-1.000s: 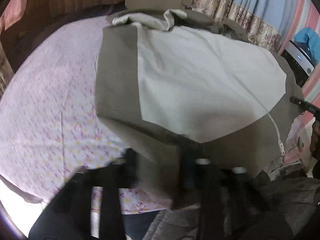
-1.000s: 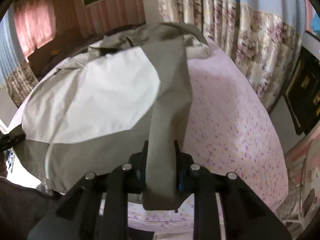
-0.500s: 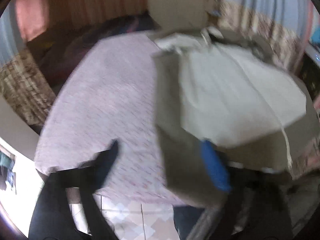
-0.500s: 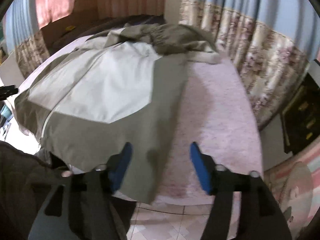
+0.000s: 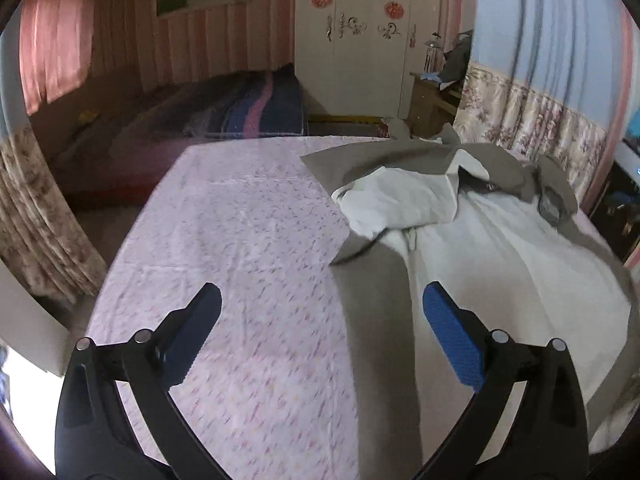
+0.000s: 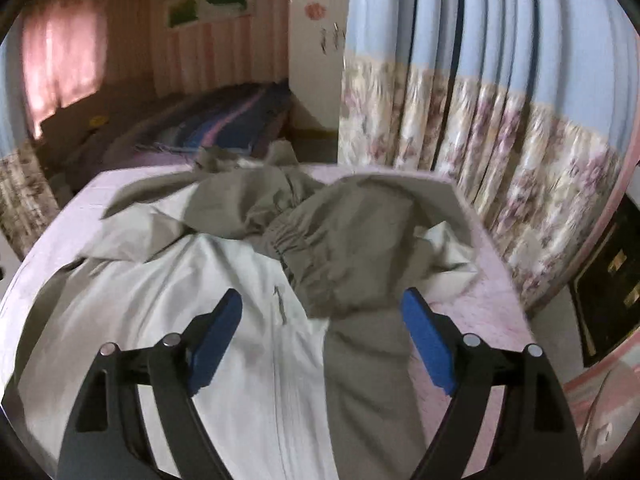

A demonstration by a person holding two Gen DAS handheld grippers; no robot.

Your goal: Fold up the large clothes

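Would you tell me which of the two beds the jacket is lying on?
The jacket lies on the near bed with the pale pink floral sheet, right under the grippers; the far bed by the wall has a dark striped blanket and no jacket.

bed sheet: pink, speckled | curtain: blue, floral | wardrobe: white

1 jacket, 2 beds.

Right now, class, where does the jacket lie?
In the left wrist view the jacket lies on the right side of the pink bedsheet, nearest the floral curtain.
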